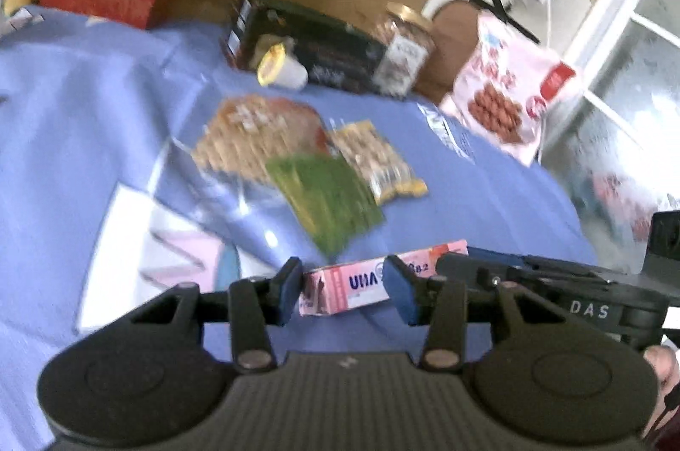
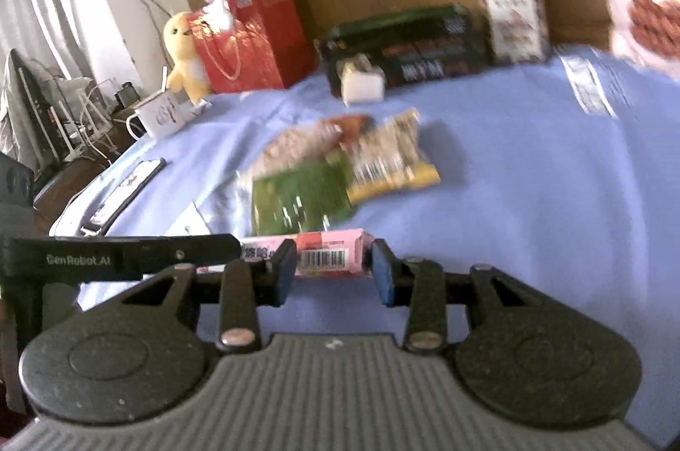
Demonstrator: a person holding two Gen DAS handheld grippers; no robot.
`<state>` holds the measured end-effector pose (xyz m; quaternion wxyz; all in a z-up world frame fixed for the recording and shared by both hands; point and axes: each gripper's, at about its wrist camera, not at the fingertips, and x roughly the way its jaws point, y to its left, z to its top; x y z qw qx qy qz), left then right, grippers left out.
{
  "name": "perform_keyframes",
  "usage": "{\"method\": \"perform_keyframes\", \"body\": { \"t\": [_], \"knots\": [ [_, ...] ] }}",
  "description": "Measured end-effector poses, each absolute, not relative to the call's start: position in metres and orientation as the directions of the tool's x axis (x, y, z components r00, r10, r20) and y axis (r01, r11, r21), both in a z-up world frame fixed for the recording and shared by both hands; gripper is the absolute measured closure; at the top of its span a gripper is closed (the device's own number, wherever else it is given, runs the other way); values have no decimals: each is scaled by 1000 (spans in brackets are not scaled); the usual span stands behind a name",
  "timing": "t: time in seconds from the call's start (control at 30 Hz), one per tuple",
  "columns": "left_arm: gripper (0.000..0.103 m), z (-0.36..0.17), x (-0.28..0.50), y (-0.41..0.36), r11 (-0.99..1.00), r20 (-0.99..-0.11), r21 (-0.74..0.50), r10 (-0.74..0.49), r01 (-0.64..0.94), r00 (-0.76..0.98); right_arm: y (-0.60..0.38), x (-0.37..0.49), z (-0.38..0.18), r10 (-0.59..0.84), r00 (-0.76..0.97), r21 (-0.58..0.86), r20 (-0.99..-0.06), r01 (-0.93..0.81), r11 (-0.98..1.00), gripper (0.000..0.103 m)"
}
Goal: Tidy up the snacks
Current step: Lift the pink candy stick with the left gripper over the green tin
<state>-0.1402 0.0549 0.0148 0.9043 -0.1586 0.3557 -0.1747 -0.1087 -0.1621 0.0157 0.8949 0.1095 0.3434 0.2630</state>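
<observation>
Both your grippers, left gripper [image 1: 343, 291] and right gripper [image 2: 333, 272], sit part-open, blue pads straddling that pink rectangular carton [image 1: 374, 279], gripping nothing, on the wrinkled blue cloth [image 2: 531, 196].

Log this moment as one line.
left gripper: open, at pink box | right gripper: open, same box's other end | box on blue cloth | green packet beyond

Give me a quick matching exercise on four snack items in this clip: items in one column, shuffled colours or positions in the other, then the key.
Items:
1. snack box
2. flat packet
3. jar
4. small cup

Descriptions:
A. green, lying in the middle pile
B. gold lid, standing at the back
C. pink, nearest both claws
D. white, tipped on its side, yellow lid

Pairs: 1-C, 2-A, 3-B, 4-D
</observation>
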Motion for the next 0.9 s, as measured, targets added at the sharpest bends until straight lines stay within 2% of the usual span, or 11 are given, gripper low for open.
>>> {"method": "perform_keyframes", "body": {
  "t": [0.1, 0.2, 0.27, 0.33, 0.37, 0.47, 0.53, 0.63, 0.77, 0.9],
  "knots": [
    [57, 15, -147, 49, 893, -589, -387, -430, 228, 685, -169, -121, 9, 558, 612, 400, -561, -390, 829, 59],
    [49, 13, -151, 45, 891, -598, -385, -439, 239, 671, -168, -135, 12, 572, 595, 369, -565, -438, 820, 54],
    [43, 15, -151, 44, 894, -605, -366, -440, 259, 664, -165, -143, 13, 578, 590, 326, -564, -483, 812, 50],
    [27, 17, -150, 47, 895, -607, -367, -438, 255, 663, -161, -148, 12, 558, 607, 259, -566, -511, 819, 48],
    [27, 19, -150, 50, 894, -602, -371, -438, 252, 668, -161, -149, 10, 546, 614, 232, -570, -517, 824, 48],
    [32, 19, -148, 52, 893, -600, -372, -439, 253, 669, -157, -146, 2, 500, 649, 152, -573, -515, 844, 45],
    [42, 14, -145, 47, 890, -613, -369, -450, 269, 649, -155, -147, -2, 494, 669, 119, -555, -523, 844, 45],
    [45, 16, -149, 35, 902, -609, -314, -430, 295, 667, -155, -147, -3, 511, 666, 108, -544, -548, 830, 53],
    [47, 25, -144, 32, 903, -602, -308, -429, 300, 674, -157, -144, 2, 502, 677, 108, -538, -536, 837, 53],
    [47, 44, -137, 31, 905, -560, -291, -423, 309, 712, -154, -143, 13, 491, 725, 73, -484, -525, 848, 53]
  ]
}}
